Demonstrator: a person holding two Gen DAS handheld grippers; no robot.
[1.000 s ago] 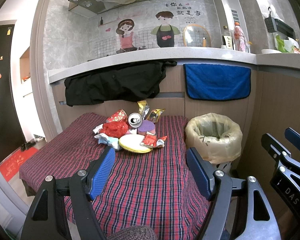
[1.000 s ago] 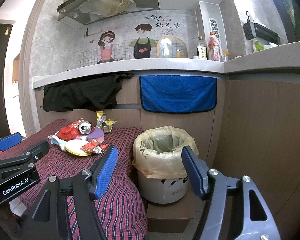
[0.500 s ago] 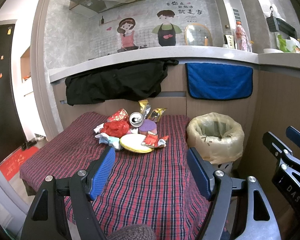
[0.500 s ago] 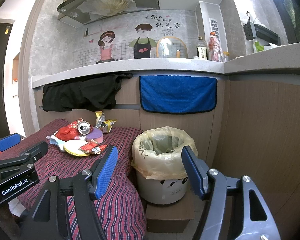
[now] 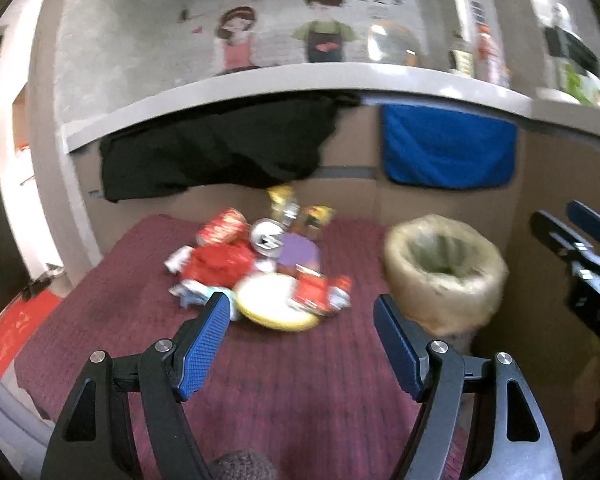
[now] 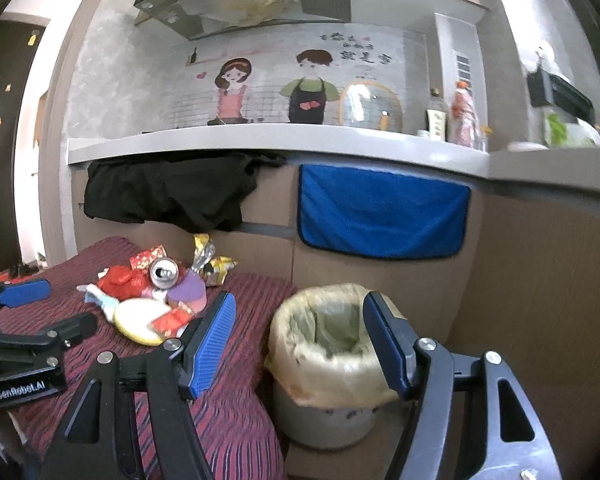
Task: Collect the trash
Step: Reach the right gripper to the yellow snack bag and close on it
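Both grippers, left gripper (image 5: pixel 300 316) facing the trash pile (image 5: pixel 260 268) and right gripper (image 6: pixel 300 320) facing the bin (image 6: pixel 328 344), hover with jaws released.

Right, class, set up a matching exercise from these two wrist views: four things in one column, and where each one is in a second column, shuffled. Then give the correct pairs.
Things
1. drink can
2. blue towel
3. bin
4. black cloth

Places
A. hanging under the counter, above the bin
B. standing beside the table, lined with a yellowish bag
C. draped under the counter, behind the trash pile
D. lying in the trash pile on the checked tablecloth

Pairs: 1-D, 2-A, 3-B, 4-C
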